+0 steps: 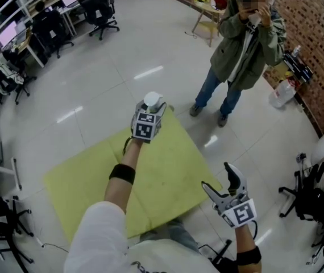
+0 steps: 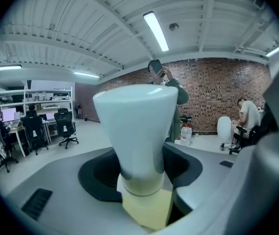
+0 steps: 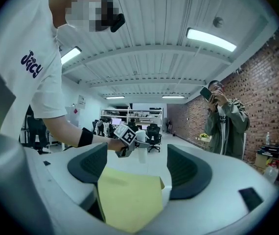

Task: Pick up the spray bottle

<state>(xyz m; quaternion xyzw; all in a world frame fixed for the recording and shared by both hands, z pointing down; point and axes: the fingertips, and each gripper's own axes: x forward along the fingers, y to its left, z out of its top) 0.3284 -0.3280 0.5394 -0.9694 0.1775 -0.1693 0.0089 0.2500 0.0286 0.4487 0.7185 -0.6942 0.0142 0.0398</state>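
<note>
Closest to the person, the right gripper hangs off the near right corner of the yellow mat with its jaws spread wide; its own view shows only the mat beyond them, so it carries nothing. Out past the middle of the mat, the left gripper has its jaws drawn in tight on the white spray bottle, which stands between them with its pale body filling the left gripper view. From the right gripper view the bottle appears clear of the mat, in the air, so the pickup looks essentially made and the work now is to hold it well. The body looks smooth and tapered, so it could slide through the pads. A steady squeeze, a level wrist and no sudden swing would serve best, with the bottle kept upright. The free gripper is best left where it is, well apart from the load. Farther off, a person in a green jacket stands on the pale floor beyond the mat, not near the bottle. Office chairs and a brick wall lie behind.
</note>
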